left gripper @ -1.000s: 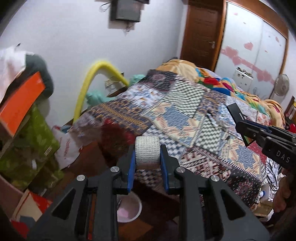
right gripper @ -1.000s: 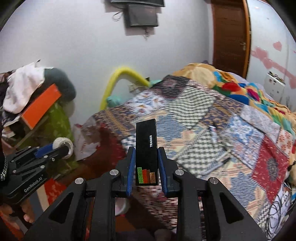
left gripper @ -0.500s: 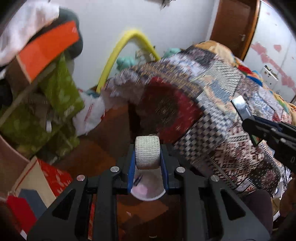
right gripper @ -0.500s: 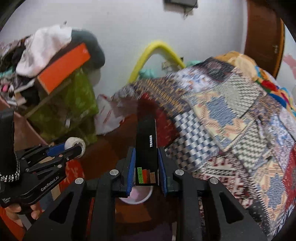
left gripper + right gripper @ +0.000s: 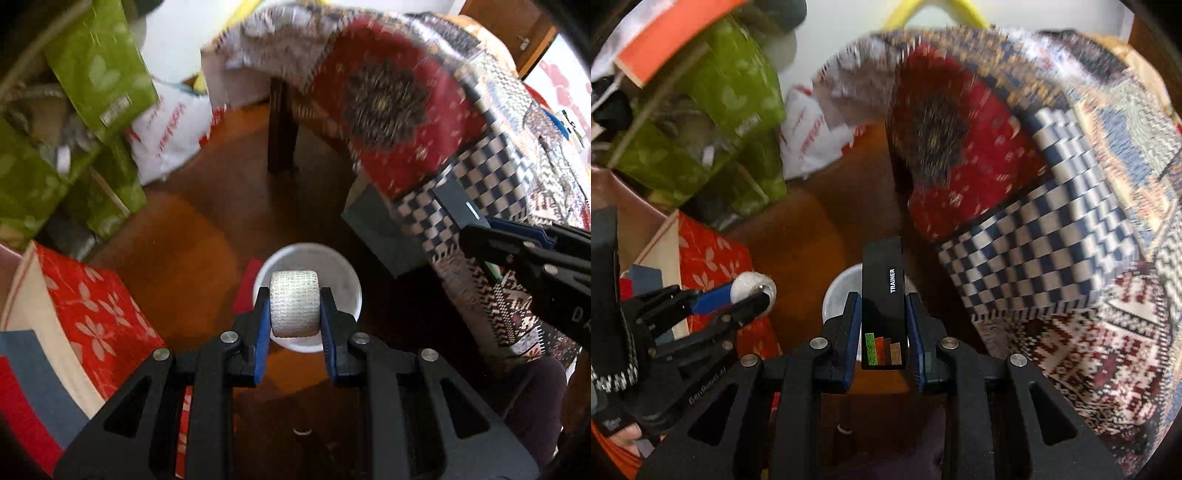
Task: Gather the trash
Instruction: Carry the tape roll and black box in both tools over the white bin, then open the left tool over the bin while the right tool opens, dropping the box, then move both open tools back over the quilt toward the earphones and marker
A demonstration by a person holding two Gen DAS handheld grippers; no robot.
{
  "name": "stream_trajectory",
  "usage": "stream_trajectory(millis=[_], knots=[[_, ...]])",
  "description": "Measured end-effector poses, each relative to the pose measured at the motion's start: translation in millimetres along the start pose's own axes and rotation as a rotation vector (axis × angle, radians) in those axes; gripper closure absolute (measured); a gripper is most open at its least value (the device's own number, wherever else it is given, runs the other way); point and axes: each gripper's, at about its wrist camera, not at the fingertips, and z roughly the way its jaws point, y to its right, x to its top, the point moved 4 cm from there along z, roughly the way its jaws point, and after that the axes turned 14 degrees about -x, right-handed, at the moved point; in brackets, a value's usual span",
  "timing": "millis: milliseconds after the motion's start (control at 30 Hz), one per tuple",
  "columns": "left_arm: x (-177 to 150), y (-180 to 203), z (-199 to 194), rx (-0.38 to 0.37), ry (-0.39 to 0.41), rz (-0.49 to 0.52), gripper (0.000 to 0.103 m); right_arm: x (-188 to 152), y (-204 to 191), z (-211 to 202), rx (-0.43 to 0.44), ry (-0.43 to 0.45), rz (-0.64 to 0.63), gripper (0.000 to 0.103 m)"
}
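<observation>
Brown wooden floor [image 5: 192, 236] fills the left wrist view, with a round white plastic bin [image 5: 343, 273] on it beside the patchwork bedspread [image 5: 480, 147]. Our left tongs [image 5: 294, 310] grip a white roll of gauze tape [image 5: 293, 308] directly over that bin. From the right wrist view, our right tongs [image 5: 883, 325] clamp a flat black box printed TRAINER [image 5: 882, 295] above the same bin [image 5: 840, 291], while green bags [image 5: 713, 122] crowd the left.

Black claw [image 5: 294, 314], blue pads [image 5: 263, 332]
</observation>
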Motion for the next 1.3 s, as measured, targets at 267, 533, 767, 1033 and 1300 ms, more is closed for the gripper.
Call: stream_trajectory(millis=[267, 533, 767, 1033, 1300], knots=[[-2, -6, 22, -0.083, -0.024, -0.073, 0.074, 6, -8, 19, 0.142, -0.092, 0.0, 0.081], [2, -7, 11, -0.051, -0.015, -0.075, 0.062, 5, -9, 15, 0.121, -0.071, -0.017, 0.064], [3, -3, -19, -0.023, 0.04, -0.056, 0.062, 4, 4, -8, 0.096, -0.023, 0.001, 0.064], [9, 22, -70, -0.005, 0.136, -0.01, 0.062, 5, 31, -60, 0.067, 0.09, 0.067, 0.064], [25, 81, -118, -0.008, 0.248, 0.097, 0.062, -3, 79, -129, 0.019, 0.245, 0.159, 0.064]])
